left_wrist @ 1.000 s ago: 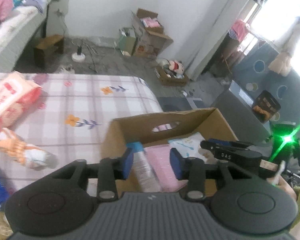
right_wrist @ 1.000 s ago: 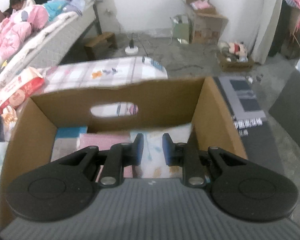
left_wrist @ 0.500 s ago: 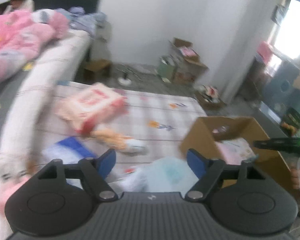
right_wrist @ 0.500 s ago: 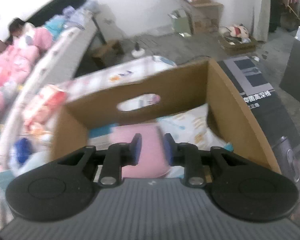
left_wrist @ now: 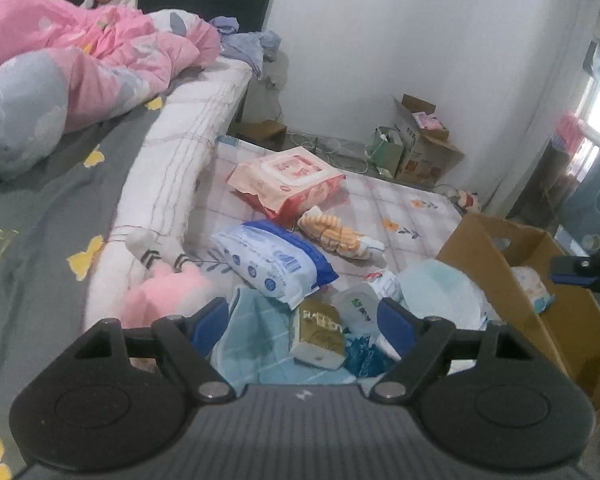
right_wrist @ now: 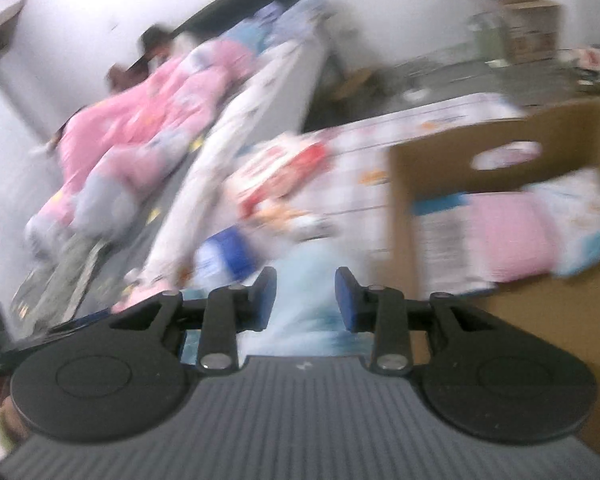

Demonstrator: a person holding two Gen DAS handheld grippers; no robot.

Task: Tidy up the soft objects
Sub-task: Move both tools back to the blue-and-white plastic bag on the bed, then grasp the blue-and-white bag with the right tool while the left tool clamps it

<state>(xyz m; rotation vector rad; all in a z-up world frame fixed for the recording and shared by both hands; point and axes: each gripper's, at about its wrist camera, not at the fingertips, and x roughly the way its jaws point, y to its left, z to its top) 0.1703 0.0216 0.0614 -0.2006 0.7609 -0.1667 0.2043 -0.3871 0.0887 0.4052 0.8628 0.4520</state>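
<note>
With jaws standing wide and empty, the left gripper (left_wrist: 302, 322) is hovering over the soft packs (left_wrist: 274, 264) heaped on the mattress beside the cardboard box (left_wrist: 496, 276), choosing another to grip, while the right gripper (right_wrist: 306, 296), its empty jaws opening, is swinging clear of it.

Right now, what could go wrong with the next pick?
1. Left gripper hangs open over a crowded pile: gold box, white bottle and teal cloth overlap, so it may snag two things.
2. Right gripper, jaws opening and empty, shows a badly blurred view, so it may clip the cardboard box.
</note>
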